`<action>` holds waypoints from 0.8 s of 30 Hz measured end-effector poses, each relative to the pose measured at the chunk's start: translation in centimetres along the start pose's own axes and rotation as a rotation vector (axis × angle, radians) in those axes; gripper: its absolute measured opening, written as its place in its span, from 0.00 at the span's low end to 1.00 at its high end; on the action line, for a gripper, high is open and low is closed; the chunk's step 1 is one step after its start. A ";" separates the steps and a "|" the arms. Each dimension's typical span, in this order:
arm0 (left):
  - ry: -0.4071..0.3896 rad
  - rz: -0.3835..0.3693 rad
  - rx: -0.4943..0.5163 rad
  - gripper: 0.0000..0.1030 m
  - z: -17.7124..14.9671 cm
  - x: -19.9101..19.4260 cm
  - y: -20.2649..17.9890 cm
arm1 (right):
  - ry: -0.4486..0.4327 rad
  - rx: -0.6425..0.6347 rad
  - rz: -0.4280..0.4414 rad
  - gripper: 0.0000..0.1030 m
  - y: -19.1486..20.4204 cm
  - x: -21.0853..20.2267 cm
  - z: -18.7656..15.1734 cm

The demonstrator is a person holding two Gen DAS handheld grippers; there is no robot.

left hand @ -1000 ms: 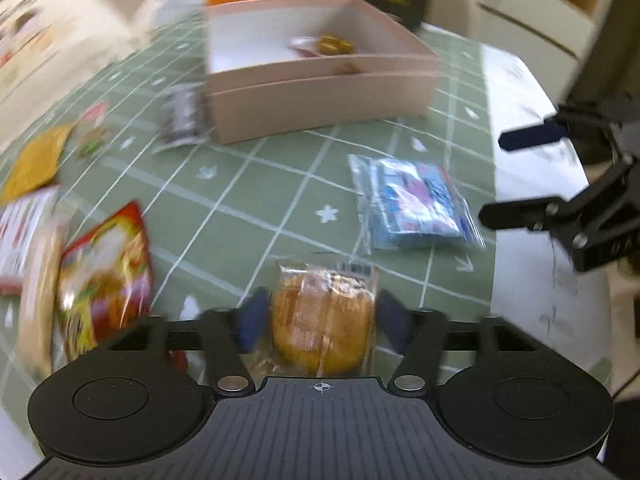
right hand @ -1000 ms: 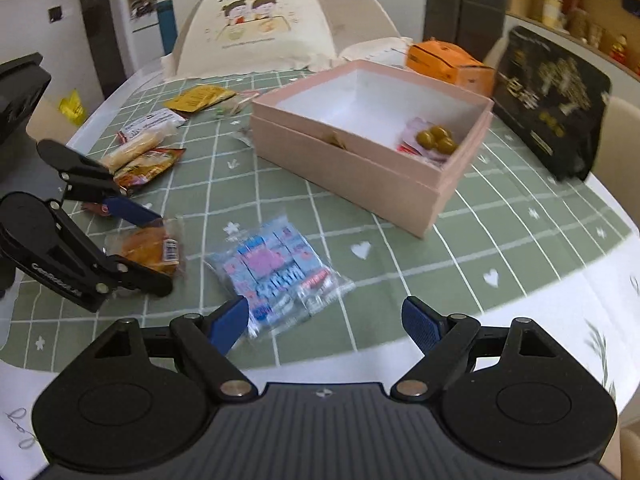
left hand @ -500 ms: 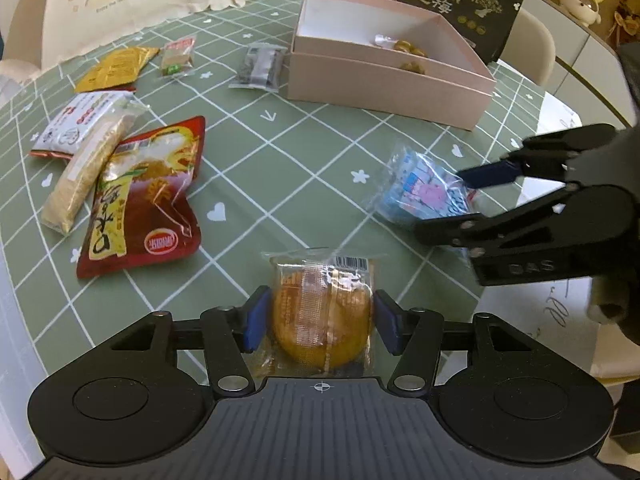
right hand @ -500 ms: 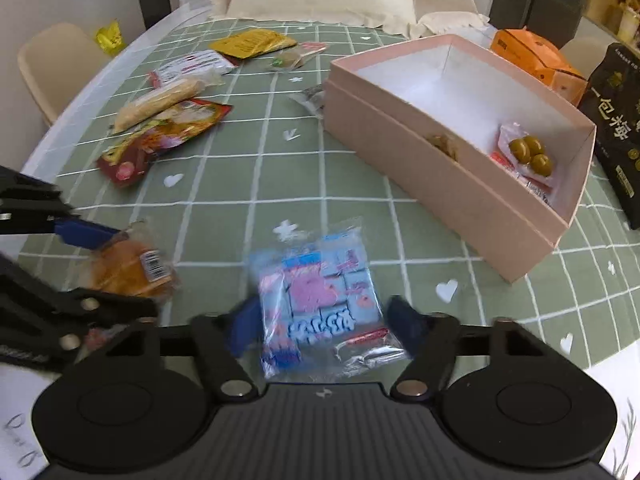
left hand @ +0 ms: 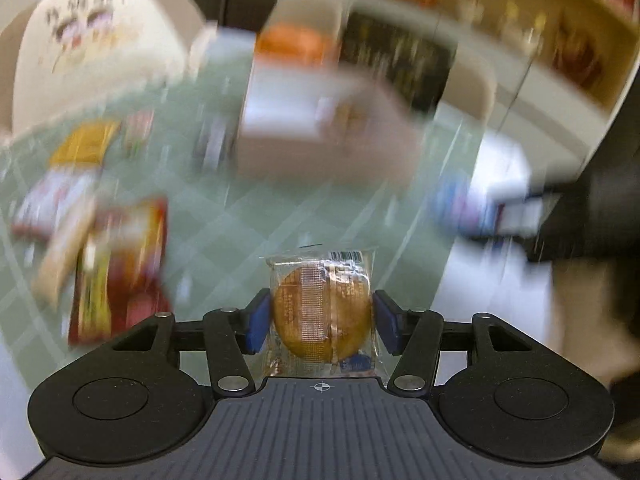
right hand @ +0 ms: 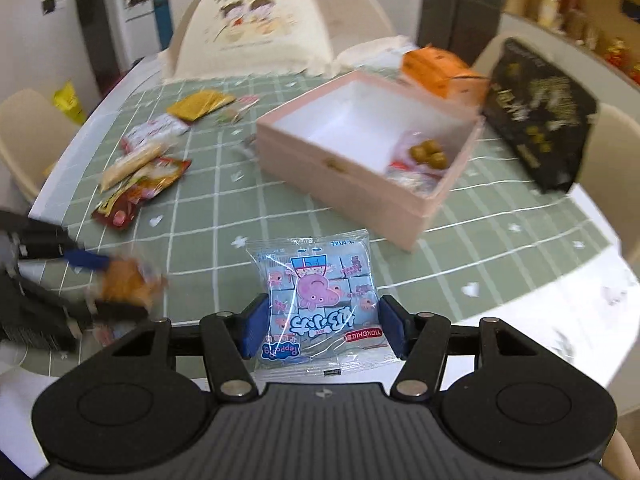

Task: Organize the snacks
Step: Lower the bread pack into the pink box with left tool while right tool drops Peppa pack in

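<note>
The pink box [right hand: 360,152] sits open on the green-checked surface [right hand: 280,208], ahead and slightly right of both grippers. The right gripper [right hand: 323,328] pinches the blue candy bag [right hand: 320,300] and looks the nearer to the box's front wall. The left gripper [left hand: 322,322] pinches the wrapped round cake [left hand: 322,312], lifted, box straight ahead.

Right wrist view: box [right hand: 320,168] on counter [right hand: 480,232] at 12 o'clock, wrapped sweets [right hand: 424,156] inside. Snack packets [right hand: 140,176] at 10 o'clock. Bag [right hand: 536,120] at 2 o'clock, beside box. Carton [right hand: 436,68] behind box.
</note>
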State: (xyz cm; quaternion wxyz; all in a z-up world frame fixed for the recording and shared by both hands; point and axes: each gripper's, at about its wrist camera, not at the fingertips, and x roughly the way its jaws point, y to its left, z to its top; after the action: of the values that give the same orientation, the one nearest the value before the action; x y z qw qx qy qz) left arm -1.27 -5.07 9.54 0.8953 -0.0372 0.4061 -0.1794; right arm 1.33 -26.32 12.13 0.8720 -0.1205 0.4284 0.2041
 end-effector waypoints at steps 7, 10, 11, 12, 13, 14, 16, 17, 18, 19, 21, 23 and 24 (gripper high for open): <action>-0.117 -0.052 -0.089 0.58 13.9 4.0 1.2 | -0.061 0.063 -0.033 0.57 -1.7 -2.0 1.5; -0.138 -0.092 -0.234 0.55 15.6 6.9 3.3 | -0.062 0.078 -0.050 0.57 -1.9 -1.8 2.3; -0.169 -0.095 -0.249 0.55 15.3 6.7 3.7 | -0.059 0.082 -0.056 0.57 -2.0 -1.7 2.5; -0.202 -0.105 -0.254 0.55 14.9 6.3 4.0 | -0.055 0.085 -0.065 0.57 -2.2 -1.8 2.5; -0.235 -0.114 -0.262 0.55 14.1 5.6 4.3 | -0.053 0.088 -0.071 0.57 -2.5 -1.8 2.6; -0.253 -0.117 -0.273 0.55 13.5 5.1 4.7 | -0.050 0.097 -0.074 0.57 -2.9 -1.9 2.8; -0.258 -0.116 -0.290 0.55 11.6 3.9 5.5 | -0.045 0.121 -0.068 0.57 -3.7 -1.8 3.3; -0.251 -0.109 -0.294 0.55 10.2 3.2 5.8 | -0.045 0.138 -0.057 0.57 -4.2 -1.8 3.8; -0.239 -0.101 -0.298 0.55 8.9 2.9 5.9 | -0.047 0.157 -0.043 0.57 -4.7 -1.7 4.6; -0.218 -0.099 -0.303 0.54 7.6 2.7 6.1 | -0.053 0.172 -0.037 0.57 -5.2 -1.5 5.6; -0.180 -0.098 -0.333 0.43 4.8 2.5 6.5 | -0.082 0.191 -0.037 0.57 -5.7 -0.7 8.8; -0.163 -0.093 -0.384 0.39 1.8 2.5 7.1 | -0.117 0.215 -0.041 0.61 -6.3 0.8 12.3; -0.159 -0.086 -0.401 0.39 0.5 2.3 7.3 | -0.128 0.226 -0.054 0.73 -6.5 2.0 14.1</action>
State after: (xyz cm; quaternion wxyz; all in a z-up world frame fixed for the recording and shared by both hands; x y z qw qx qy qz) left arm 2.65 0.88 6.67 0.8906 -0.2459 0.3599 -0.1293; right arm 15.24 -26.15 19.32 0.9106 -0.0196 0.3890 0.1381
